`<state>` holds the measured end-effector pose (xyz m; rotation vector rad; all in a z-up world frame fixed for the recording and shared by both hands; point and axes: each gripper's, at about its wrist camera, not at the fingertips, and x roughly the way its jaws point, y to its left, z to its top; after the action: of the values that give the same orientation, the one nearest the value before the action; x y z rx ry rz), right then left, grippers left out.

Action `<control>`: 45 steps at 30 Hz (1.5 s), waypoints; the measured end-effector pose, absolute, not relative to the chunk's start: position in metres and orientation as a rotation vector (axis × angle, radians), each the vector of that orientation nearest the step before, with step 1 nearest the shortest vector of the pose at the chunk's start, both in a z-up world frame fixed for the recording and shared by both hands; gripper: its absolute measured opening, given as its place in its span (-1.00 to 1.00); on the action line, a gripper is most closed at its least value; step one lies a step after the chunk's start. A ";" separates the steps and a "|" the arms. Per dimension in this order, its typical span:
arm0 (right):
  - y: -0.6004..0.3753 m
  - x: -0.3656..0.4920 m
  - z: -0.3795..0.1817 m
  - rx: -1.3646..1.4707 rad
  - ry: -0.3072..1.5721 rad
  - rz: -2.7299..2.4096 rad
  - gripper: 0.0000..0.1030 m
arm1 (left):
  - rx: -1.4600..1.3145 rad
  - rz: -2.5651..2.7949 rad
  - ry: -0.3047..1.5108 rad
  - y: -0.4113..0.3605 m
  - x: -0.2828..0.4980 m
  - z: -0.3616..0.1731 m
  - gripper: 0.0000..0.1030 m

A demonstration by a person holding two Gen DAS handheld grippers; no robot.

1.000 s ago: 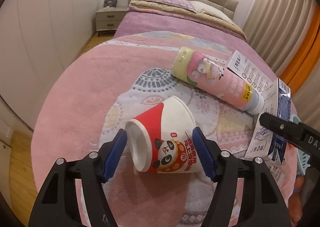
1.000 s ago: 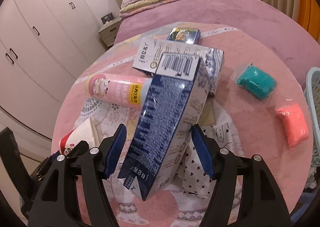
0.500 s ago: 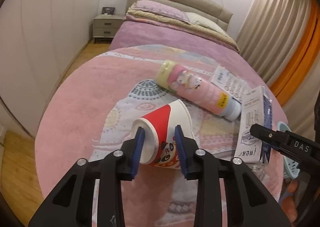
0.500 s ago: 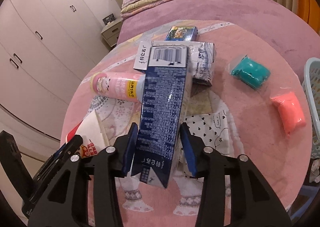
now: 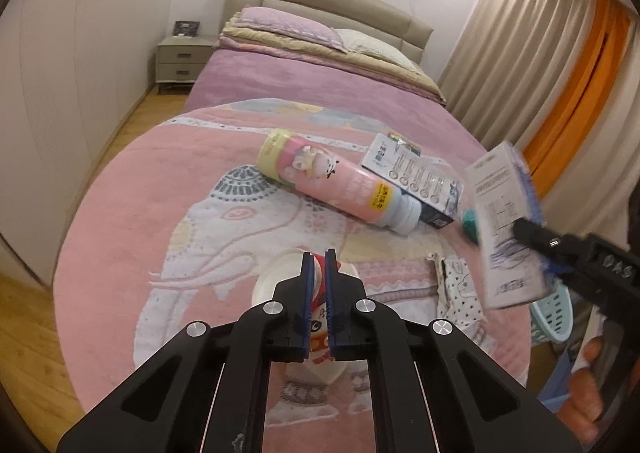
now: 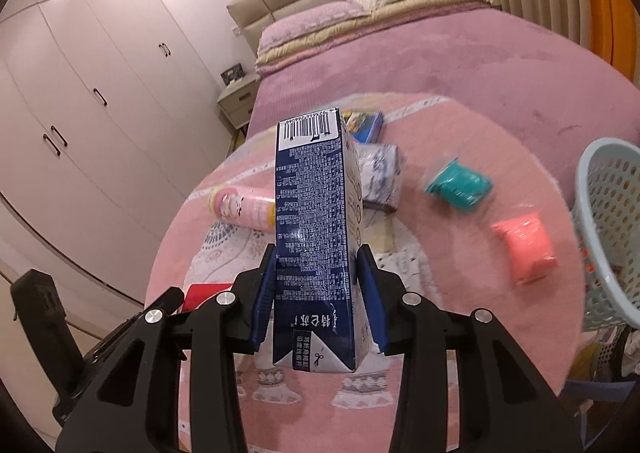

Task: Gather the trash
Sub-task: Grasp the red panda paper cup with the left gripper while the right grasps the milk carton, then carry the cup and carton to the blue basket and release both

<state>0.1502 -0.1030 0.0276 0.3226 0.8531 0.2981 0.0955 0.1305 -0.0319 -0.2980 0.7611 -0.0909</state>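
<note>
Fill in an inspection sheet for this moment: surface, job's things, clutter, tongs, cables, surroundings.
Surface: pink elephant-print blanket spread over a bed.
Job's things: paper cup crushed flat; dark blue carton; pink bottle lying on its side; white box behind the bottle.
Clutter: teal lump, coral lump, small picture box.
Tongs: left tongs shut on the paper cup; right tongs shut on the carton.
Cables: nothing seen.
Surroundings: light blue basket at the right edge, wardrobe, nightstand, curtains.
</note>
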 end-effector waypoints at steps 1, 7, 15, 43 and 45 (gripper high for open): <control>-0.107 0.148 0.028 0.325 0.851 0.301 -0.29 | -0.301 -0.081 0.760 0.133 0.093 -0.034 -0.70; -0.125 0.142 0.026 0.336 0.855 0.300 -0.29 | -0.314 -0.037 0.788 0.147 0.084 -0.053 0.28; -0.133 0.142 0.018 0.341 0.871 0.294 -0.29 | -0.286 -0.031 0.891 0.124 0.106 -0.085 0.37; -0.316 0.113 0.045 0.477 0.648 0.000 -0.29 | -0.085 -0.428 0.620 -0.102 0.129 0.023 0.12; -0.342 0.114 0.037 0.508 0.651 -0.056 -0.29 | -0.088 -0.474 0.646 -0.128 0.141 0.018 0.12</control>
<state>0.1143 -0.3416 0.0374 0.5076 0.6506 -0.0560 0.1413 -0.1277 0.0180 -0.0883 0.6464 -0.4743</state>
